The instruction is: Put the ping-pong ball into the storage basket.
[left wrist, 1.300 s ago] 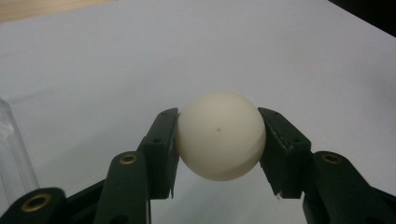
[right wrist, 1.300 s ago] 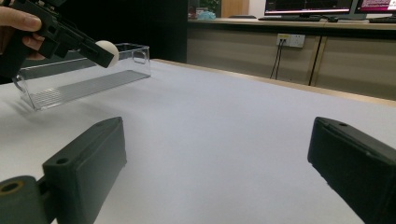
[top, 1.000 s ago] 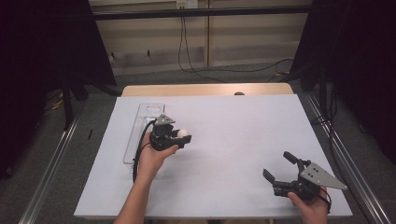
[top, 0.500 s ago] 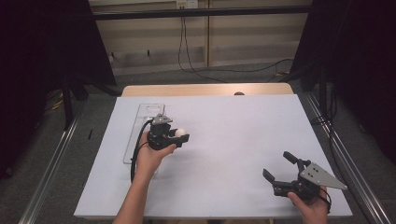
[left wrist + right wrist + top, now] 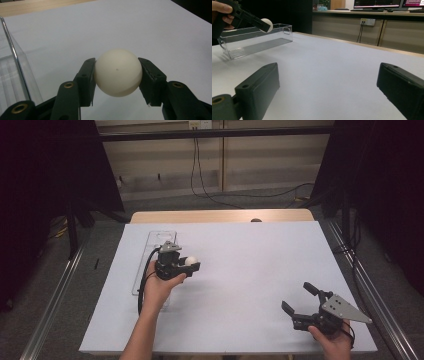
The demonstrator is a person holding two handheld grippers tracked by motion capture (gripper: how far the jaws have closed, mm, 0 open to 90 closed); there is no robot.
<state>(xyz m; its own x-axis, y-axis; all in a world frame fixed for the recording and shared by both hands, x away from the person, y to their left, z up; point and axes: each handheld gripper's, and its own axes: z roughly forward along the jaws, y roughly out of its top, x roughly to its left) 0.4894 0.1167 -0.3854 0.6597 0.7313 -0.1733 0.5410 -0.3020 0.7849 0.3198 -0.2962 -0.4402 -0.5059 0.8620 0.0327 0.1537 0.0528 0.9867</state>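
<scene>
Your left hand-held gripper (image 5: pixel 117 75) is clamped on the white ball (image 5: pixel 117 72), pads at its widest part, one each side. It's held above the table (image 5: pixel 240 265), just beside the clear tray (image 5: pixel 150 265). Looks like a ping-pong type ball: prob. very light, thin hard shell, smooth, so it'll squirt out if you pinch off-centre. Keep the hold across the middle w/ gentle pressure; too hard may dent it. It'll likely bounce and roll if dropped. Right hand-held gripper (image 5: pixel 300 302) is spread wide, nothing in it, low over the table's near right corner.
</scene>
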